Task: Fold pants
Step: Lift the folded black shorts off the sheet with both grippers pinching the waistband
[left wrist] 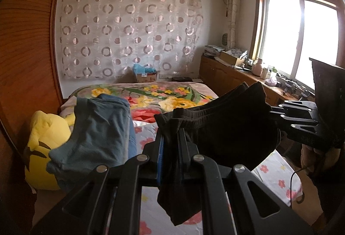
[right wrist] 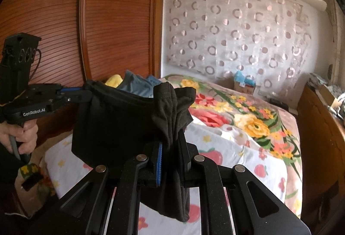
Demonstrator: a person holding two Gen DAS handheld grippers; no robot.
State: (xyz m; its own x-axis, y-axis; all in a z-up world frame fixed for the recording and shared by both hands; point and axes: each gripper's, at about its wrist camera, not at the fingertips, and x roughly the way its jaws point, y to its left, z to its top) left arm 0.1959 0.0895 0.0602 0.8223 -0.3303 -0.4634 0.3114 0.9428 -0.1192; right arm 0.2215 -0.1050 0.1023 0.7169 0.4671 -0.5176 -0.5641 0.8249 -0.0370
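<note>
Black pants (left wrist: 226, 127) hang stretched in the air above the bed, held by the waistband at both ends. My left gripper (left wrist: 171, 135) is shut on one bunched end of the waistband, and a flap of black cloth droops below its fingers. My right gripper (left wrist: 272, 110) bites the other end at the right of the left wrist view. In the right wrist view my right gripper (right wrist: 170, 142) is shut on the pants (right wrist: 116, 122), and my left gripper (right wrist: 86, 92) pinches the far corner at the left, with a person's hand (right wrist: 21, 135) on its handle.
The bed (left wrist: 278, 172) has a white flowered sheet and a bright floral blanket (right wrist: 254, 118). A blue-grey folded garment (left wrist: 103, 127) and a yellow plush toy (left wrist: 47, 138) lie at its left. A wooden wardrobe (right wrist: 112, 19) stands left, a cluttered low cabinet (left wrist: 232, 75) under the window.
</note>
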